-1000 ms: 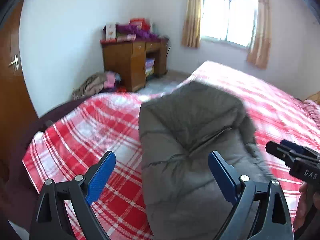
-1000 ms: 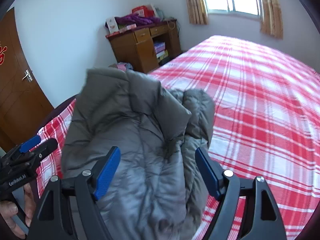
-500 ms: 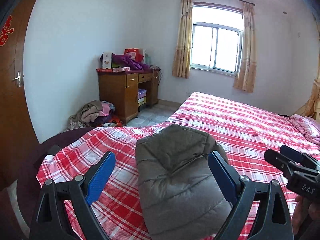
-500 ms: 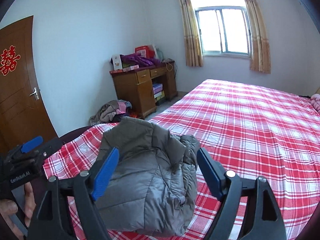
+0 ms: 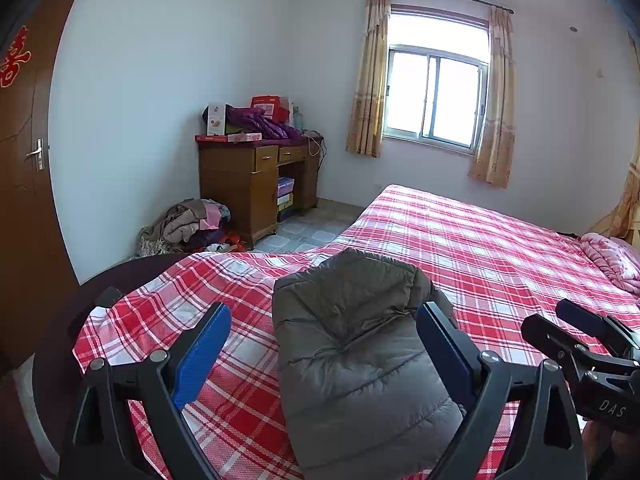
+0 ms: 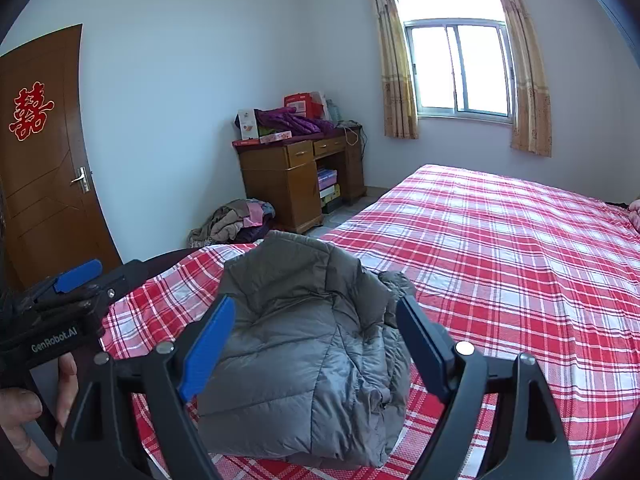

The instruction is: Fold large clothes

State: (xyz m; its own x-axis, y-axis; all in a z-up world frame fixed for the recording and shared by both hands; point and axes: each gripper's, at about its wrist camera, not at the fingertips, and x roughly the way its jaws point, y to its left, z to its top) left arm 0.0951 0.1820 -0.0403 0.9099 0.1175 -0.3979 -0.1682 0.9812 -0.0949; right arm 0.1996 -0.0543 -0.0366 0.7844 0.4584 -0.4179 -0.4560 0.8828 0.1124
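The left gripper [image 5: 322,344] has its blue pads [image 5: 202,354] wide apart, clamped on nothing. The right gripper [image 6: 316,346] is likewise spread, gripping nothing; its jaws have opened over the last moment and the last step is slight. Just ahead of and below both pairs of fingers lies the jacket [image 5: 360,352], grey and quilted, folded into a thick bundle. It sits between each gripper's fingers in view but the pads do not press on it. The jacket rests on the near corner of the bed [image 6: 500,248], which is covered in a red and white check sheet.

To the right of the left gripper, the right gripper's black body shows, and in the right wrist view the left gripper appears at the left with a hand [image 6: 36,412] under it.

Beyond the jacket the bed runs off to the right, bare but for a pink blanket [image 5: 608,256] at its far end. Farther ahead to the left, a heap of clothes [image 6: 236,220] lies on the floor beside a wooden desk [image 6: 296,176] stacked with boxes and purple cloth. A brown door [image 6: 44,160] stands at far left, and a curtained window [image 6: 460,68] in the far wall. Nothing lies between the grippers and the jacket.
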